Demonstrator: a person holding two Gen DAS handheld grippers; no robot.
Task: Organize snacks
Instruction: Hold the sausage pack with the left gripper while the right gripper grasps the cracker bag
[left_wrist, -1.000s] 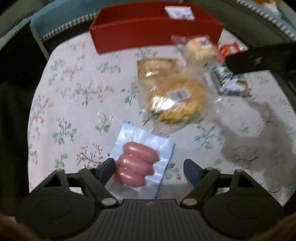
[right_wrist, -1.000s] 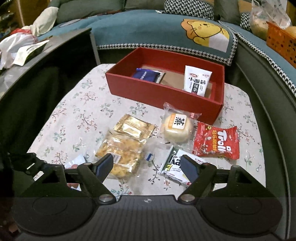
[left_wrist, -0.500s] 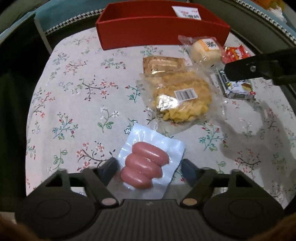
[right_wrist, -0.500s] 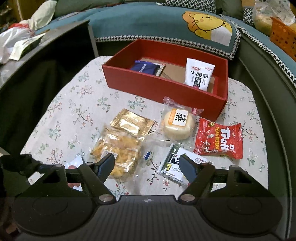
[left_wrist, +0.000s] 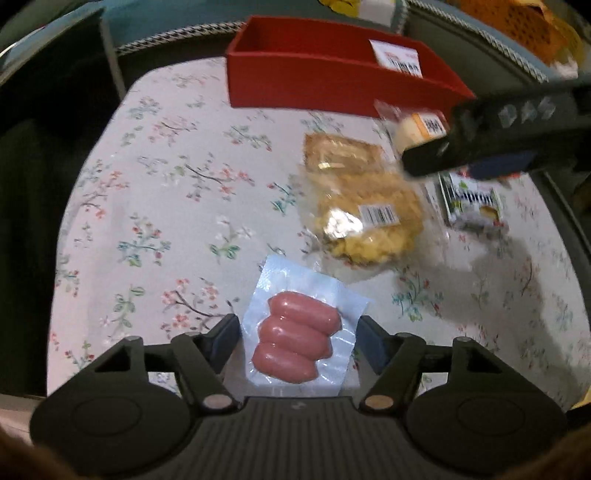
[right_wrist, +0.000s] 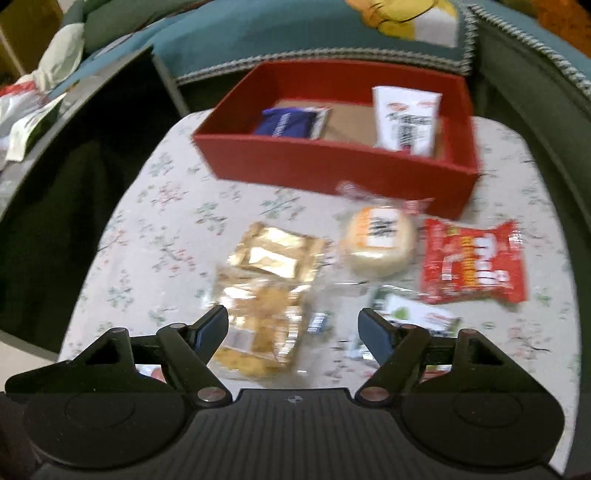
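My left fingers (left_wrist: 295, 330) stand apart, straddling the sausage pack (left_wrist: 298, 336) lying flat on the floral desk (left_wrist: 166, 206). Just ahead lies a clear bag of yellow crisps (left_wrist: 365, 218), then a gold packet (left_wrist: 341, 155). My right fingers (right_wrist: 293, 328) are spread too, holding nothing, over that same crisps bag (right_wrist: 264, 332). Beyond sit a round bun (right_wrist: 378, 240) and a red packet (right_wrist: 474, 264). Farthest, the red box (right_wrist: 332, 166) holds a blue packet (right_wrist: 286, 123) and a white one (right_wrist: 404, 122).
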